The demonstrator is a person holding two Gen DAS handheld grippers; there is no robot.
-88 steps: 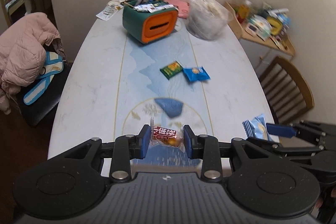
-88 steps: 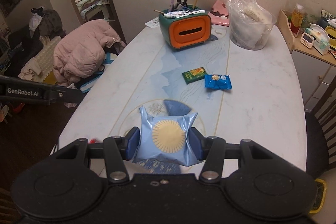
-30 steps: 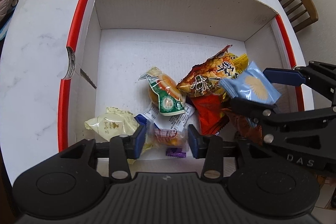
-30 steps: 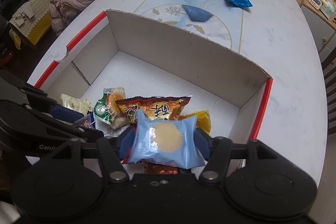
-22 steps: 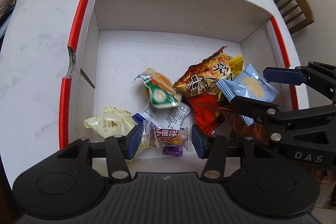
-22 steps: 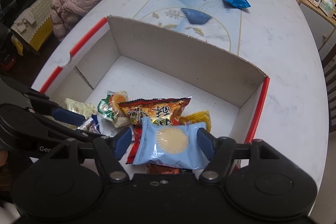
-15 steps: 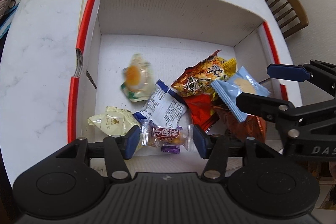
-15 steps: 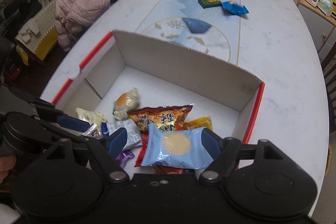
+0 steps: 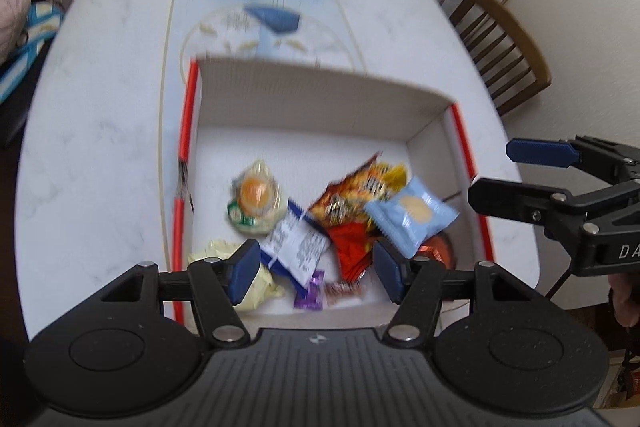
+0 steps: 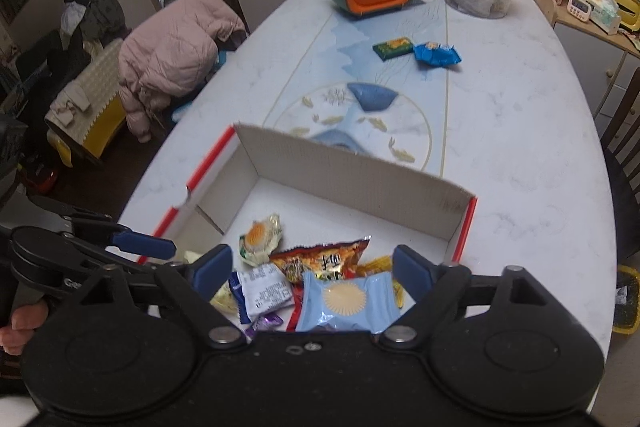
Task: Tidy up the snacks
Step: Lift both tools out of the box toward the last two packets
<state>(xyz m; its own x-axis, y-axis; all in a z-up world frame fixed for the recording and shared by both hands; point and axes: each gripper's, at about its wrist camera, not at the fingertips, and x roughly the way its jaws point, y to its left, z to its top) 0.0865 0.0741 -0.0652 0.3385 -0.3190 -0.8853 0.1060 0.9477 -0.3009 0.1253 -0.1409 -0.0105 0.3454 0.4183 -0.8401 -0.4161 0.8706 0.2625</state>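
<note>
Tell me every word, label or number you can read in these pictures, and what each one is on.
"DA": white letters, cut off by the picture's edge, on the body of the right gripper.
"Ge": white letters, mostly hidden, on the body of the left gripper.
Orange snack bag: large printed characters, too blurred to read.
White wrapper: fine print, too small to read.
Small red candy: label blurred.
Green packet and blue packet on the table: print unreadable.

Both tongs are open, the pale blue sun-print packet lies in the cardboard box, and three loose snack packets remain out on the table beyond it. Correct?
Not quite: the right wrist view shows two, a green packet and a blue packet, on the table. Both tongs, left and right, are open; the pale blue sun-print packet lies in the cardboard box.
</note>
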